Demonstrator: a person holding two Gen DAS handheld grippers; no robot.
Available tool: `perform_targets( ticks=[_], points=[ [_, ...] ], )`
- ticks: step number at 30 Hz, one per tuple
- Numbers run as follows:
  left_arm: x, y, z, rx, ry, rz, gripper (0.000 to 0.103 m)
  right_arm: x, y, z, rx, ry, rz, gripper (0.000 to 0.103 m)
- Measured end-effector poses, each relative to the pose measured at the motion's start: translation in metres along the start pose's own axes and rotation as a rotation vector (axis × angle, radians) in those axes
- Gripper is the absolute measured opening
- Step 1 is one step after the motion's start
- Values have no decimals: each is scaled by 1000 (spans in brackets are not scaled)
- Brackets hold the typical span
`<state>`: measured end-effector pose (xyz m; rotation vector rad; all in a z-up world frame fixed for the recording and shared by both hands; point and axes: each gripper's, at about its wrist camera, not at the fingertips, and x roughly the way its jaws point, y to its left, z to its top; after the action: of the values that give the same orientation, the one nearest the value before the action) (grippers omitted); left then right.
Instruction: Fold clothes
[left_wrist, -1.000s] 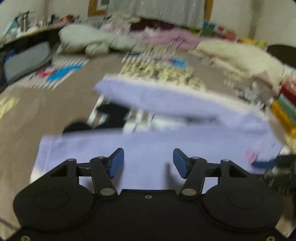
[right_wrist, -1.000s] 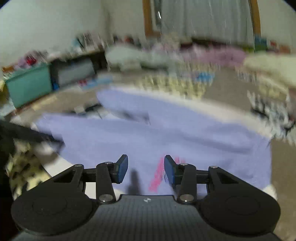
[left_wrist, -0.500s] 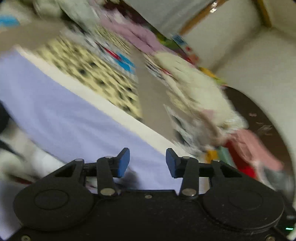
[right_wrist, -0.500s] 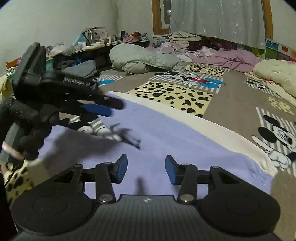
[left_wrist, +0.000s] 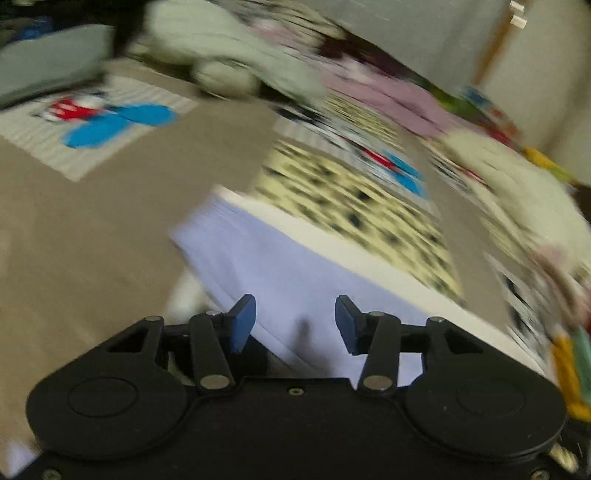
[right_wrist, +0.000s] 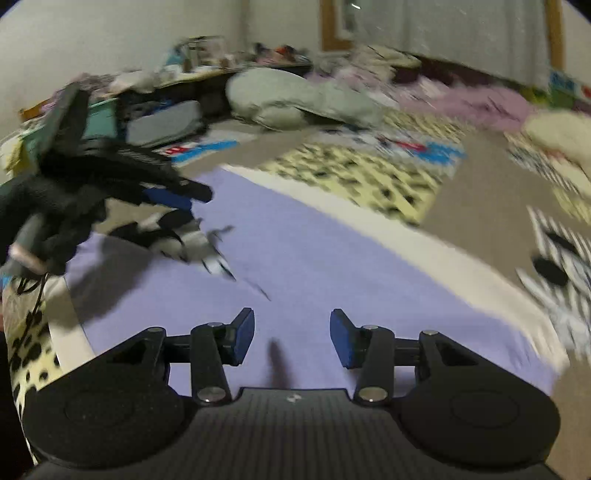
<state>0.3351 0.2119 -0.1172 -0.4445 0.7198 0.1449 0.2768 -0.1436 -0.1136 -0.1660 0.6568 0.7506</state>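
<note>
Covering the floor: a taupe patterned carpet (right_wrist: 476, 206) with cartoon panels, a yellow panel with black spots (right_wrist: 369, 177) and a striped panel with a red-and-blue figure (left_wrist: 96, 122). Heaped at the far edge: a pale grey-green quilt bundle (right_wrist: 295, 99), pink-lilac bedding (right_wrist: 491, 105), a cream fluffy blanket (left_wrist: 517, 184) to the right. Much of both views smeared by motion blur.

Spread flat on the carpet, nearest the cameras: a lilac knit garment with a cream hem band (right_wrist: 332, 266), lying partly across the spotted panel. Cream band running along its far edge in both views. In the left wrist view, lilac cloth (left_wrist: 280, 273) narrowing to a folded corner at upper left, with a lower layer edge passing under the near fingers. Black-and-white striped fabric (right_wrist: 184, 243) showing at the garment's left side, beside the lilac cloth.

Hovering over the left part of the garment in the right wrist view: left gripper (right_wrist: 173, 195), gripped by a black-gloved hand (right_wrist: 44, 218), blue-padded fingers pointing right; fingers spread apart in its own view (left_wrist: 294, 321), holding nothing, lilac cloth visible between them.

Poised over the near middle of the garment: right gripper (right_wrist: 292, 338), blue pads parted wide, nothing between them but cloth below.
</note>
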Motion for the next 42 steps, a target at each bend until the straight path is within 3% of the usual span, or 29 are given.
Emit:
perform_targets(
  ticks=[3, 6, 8, 11, 12, 13, 15, 17, 19, 21, 23, 24, 27, 29, 31, 34, 39, 42],
  points=[
    [26, 18, 13, -11, -2, 103, 47, 32, 11, 17, -17, -25, 43, 46],
    [30, 26, 20, 4, -22, 103, 44, 60, 20, 20, 3, -32, 72, 47],
    [32, 32, 25, 14, -37, 99, 24, 84, 26, 18, -2, 85, 90, 52],
    [34, 40, 32, 30, -58, 94, 24, 83, 40, 11, -96, 81, 70, 54],
    [40, 40, 31, 54, -28, 100, 24, 80, 41, 10, -104, 77, 70, 54],
    [47, 40, 30, 81, 9, 107, 25, 78, 40, 9, -101, 66, 69, 54],
    [49, 39, 25, 121, 32, 145, 45, 73, 40, 7, -95, 46, 70, 54],
    [34, 36, 21, 150, -17, 214, 54, 74, 42, 7, -100, 61, 74, 59],
    [17, 24, 16, 192, -82, 245, 53, 76, 45, 10, -122, 92, 81, 64],
    [4, 8, 6, 223, -106, 167, 53, 76, 50, 16, -134, 70, 85, 65],
    [4, -3, -5, 258, -74, 8, 54, 77, 53, 21, -125, 19, 86, 64],
    [13, -9, -11, 304, -20, 10, 53, 81, 53, 23, -106, 9, 96, 64],
    [24, 19, -8, 170, 2, 103, 58, 103, 57, 21, -77, 78, 137, 72],
    [23, 32, -4, 115, 5, 136, 56, 97, 64, 23, -119, 81, 136, 69],
    [12, 29, -1, 181, -12, 156, 56, 77, 59, 21, -95, 67, 158, 65],
    [0, 34, 1, 181, -2, 133, 56, 41, 37, 8, -26, 24, 165, 64],
    [-35, 39, -8, 211, -7, 142, 56, -24, -24, -20, 122, -10, 73, 63],
    [-57, 41, -19, 233, -7, 136, 56, -65, -48, -37, 140, -24, -30, 63]
  ],
)
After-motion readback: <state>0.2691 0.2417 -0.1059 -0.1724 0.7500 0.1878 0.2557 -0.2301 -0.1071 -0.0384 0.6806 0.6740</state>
